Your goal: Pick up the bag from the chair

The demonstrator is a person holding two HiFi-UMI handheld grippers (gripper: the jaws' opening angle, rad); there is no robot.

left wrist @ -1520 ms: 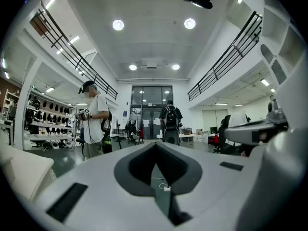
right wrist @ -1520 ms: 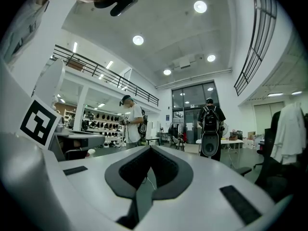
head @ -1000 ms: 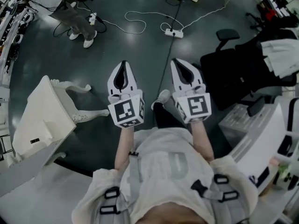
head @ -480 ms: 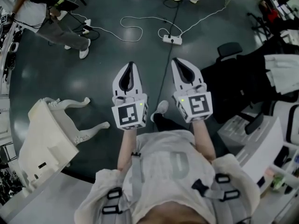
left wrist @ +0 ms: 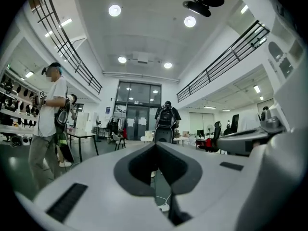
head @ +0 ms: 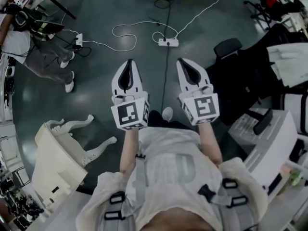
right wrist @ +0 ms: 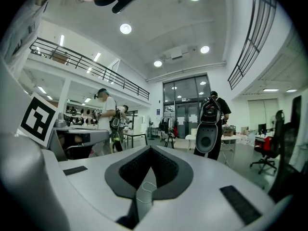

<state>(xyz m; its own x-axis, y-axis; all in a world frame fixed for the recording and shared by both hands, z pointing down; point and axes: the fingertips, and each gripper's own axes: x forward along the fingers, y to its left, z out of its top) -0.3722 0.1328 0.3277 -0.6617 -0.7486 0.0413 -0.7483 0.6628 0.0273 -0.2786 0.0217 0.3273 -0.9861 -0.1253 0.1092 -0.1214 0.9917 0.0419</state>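
One white, floppy cloth thing (head: 288,61) lies on top of a black office chair (head: 227,47) at the right side of the head view. It may be the bag, but I cannot tell for sure. It looks soft and crumpled, with dark cloth under it. It is well apart from both grippers.

The left gripper (head: 127,64) is closed tight and has nothing in it. The right gripper (head: 185,64) is closed tight too, and it is also empty. They are side by side in front of the person, over the floor.

The floor (head: 120,8) is dark grey and shiny. A white power strip (head: 165,42) lies on it with white cables (head: 124,30) curling away. A white chair with curly legs (head: 57,158) lies tipped over at the lower left. A person in grey trousers (head: 43,61) stands at the upper left.

The gripper views show a big, bright hall with round ceiling lights (left wrist: 114,10), black railings (left wrist: 221,57) up high and glass doors (left wrist: 137,114) at the far end. A person with a backpack (right wrist: 211,110) stands near the doors.
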